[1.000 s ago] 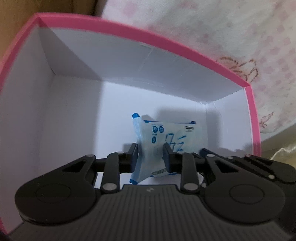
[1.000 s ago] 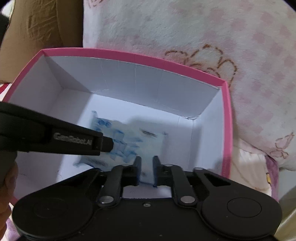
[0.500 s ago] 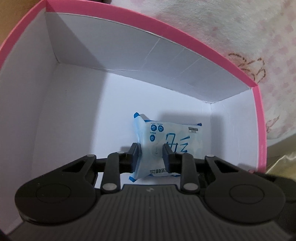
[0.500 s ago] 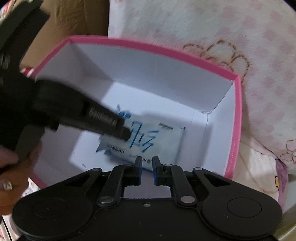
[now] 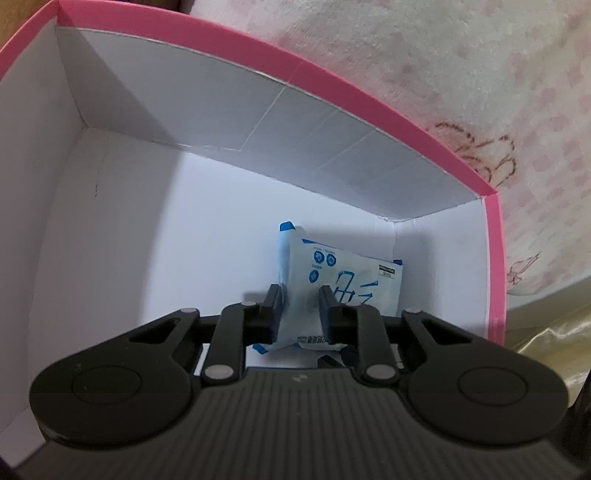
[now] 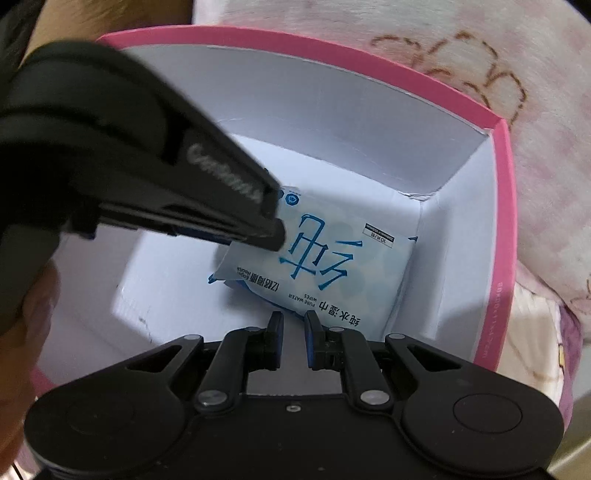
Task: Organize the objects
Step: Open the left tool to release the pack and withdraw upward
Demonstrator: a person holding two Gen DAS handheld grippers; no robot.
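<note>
A white and blue pack of wet wipes point(image 5: 347, 280) lies inside a pink box with white inner walls point(image 5: 221, 110), close to its right wall. My left gripper point(image 5: 298, 295) is shut on the pack's left end, low in the box. In the right wrist view the pack point(image 6: 332, 269) shows its blue lettering, and the left gripper's finger point(image 6: 236, 206) reaches in from the left onto it. My right gripper point(image 6: 293, 323) is nearly closed and empty, just above the box's near side point(image 6: 495, 258).
A pink and white fleece blanket with brown drawings point(image 6: 480, 74) lies behind and to the right of the box. A hand point(image 6: 33, 306) holds the left gripper at the left edge. Brown cardboard point(image 5: 14, 22) shows at the far left.
The left gripper has carried the pack deeper and to the right, near the box's right wall. The right gripper has drawn closer over the box, still empty.
</note>
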